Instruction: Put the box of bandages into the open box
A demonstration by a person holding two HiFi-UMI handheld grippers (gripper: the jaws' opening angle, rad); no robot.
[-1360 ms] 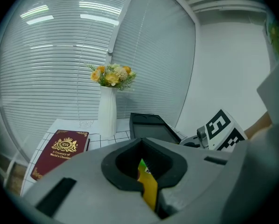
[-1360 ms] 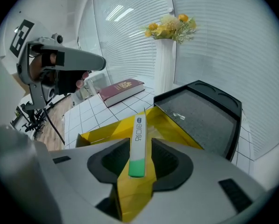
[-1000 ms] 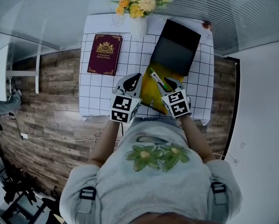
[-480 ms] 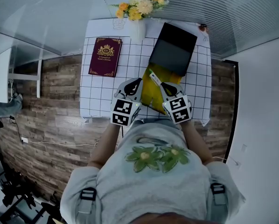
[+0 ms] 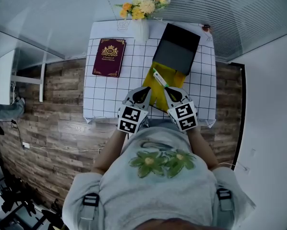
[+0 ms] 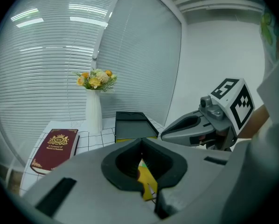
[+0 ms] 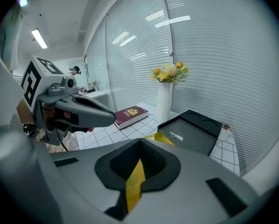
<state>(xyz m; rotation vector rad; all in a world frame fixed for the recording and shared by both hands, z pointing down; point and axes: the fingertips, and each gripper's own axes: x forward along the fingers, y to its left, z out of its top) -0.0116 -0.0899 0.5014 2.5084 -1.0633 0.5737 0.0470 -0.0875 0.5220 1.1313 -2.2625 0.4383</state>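
So the box of bandages (image 5: 159, 77), a slim white-and-green one, is lying slantwise on a yellow thing (image 5: 176, 76) (box or bag, can't tell), just in front of the open black box (image 5: 178, 47) and not inside it. The right gripper (image 7: 139, 142) has just been closing, and its jaws are clamped tight on a thin yellow edge of that thing. The left gripper (image 6: 142, 140) sits right beside it at the yellow thing's other side, jaws together with yellow showing between them too, so it looks pinched on the same thing. All this is on a table (image 5: 110, 97) with a checked cloth. A red book (image 5: 108, 57) lies off to the left, and a white vase (image 5: 141, 28) of flowers stands at the far edge.
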